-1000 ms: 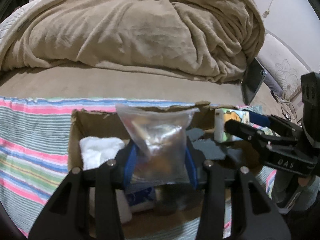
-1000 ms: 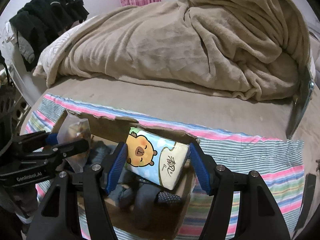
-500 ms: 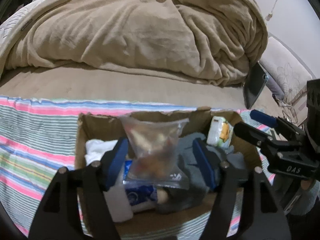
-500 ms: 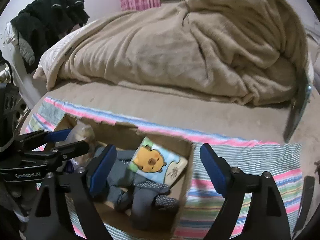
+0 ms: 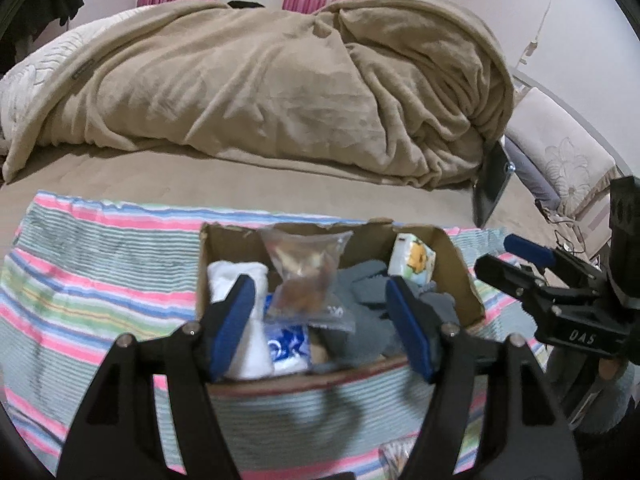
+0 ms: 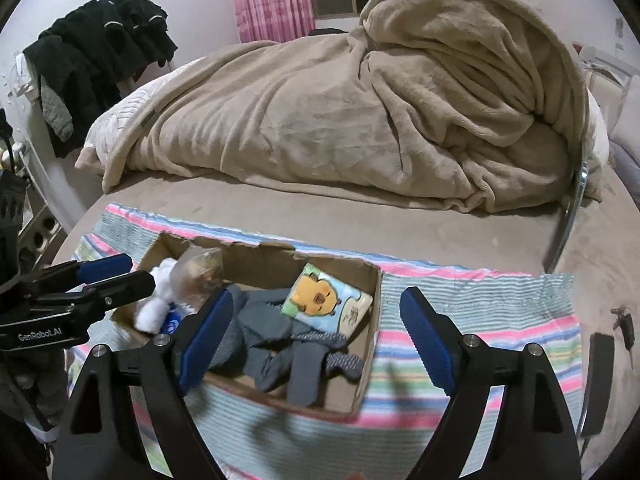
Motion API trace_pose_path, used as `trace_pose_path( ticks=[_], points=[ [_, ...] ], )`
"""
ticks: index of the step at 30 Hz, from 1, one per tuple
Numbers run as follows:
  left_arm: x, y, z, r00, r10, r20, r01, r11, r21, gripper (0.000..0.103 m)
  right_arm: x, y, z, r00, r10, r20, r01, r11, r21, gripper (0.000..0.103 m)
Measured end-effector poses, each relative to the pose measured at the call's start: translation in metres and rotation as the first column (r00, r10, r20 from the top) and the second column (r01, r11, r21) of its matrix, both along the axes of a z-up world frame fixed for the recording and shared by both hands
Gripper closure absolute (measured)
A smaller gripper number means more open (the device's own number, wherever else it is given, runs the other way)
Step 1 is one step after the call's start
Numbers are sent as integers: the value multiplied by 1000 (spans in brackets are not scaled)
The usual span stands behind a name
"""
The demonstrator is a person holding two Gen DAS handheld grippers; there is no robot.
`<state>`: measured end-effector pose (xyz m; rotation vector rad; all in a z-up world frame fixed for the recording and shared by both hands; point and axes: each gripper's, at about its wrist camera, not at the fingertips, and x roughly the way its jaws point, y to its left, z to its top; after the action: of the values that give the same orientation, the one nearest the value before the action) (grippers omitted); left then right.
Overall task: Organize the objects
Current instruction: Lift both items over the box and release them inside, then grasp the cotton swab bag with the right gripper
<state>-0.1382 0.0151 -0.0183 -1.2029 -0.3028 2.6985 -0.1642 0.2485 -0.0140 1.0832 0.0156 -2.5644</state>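
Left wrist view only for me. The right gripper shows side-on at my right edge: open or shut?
Observer: In the right wrist view the right gripper is open wide, with nothing between its blue pads.
Reviewer: How does the soft tissue pack printed with an orange bear lie?
Observer: Bear side up, tilted, resting on the grey fabric socks at the right end of the brown cardboard box.
Reviewer: Anything loose beyond the striped cloth on its right?
Observer: A small dark bunch, perhaps keys, on the tan bedsheet.

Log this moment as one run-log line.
left gripper: open, empty | right gripper: open, empty | snack bag, tissue pack: in box
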Motion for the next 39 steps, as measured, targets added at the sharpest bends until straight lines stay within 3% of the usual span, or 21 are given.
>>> trace_pose_path(
  ticks=[20,39],
  points=[
    [78,-7,5,1000,14,3,-14,1000,-3,33,75,-23,-7,997,30,74,-29,999,-22,15],
    [108,-17,-51,992,25,125,-25,1000,-1,33,104,-29,-59,976,42,215,-41,999,-8,15]
  ],
)
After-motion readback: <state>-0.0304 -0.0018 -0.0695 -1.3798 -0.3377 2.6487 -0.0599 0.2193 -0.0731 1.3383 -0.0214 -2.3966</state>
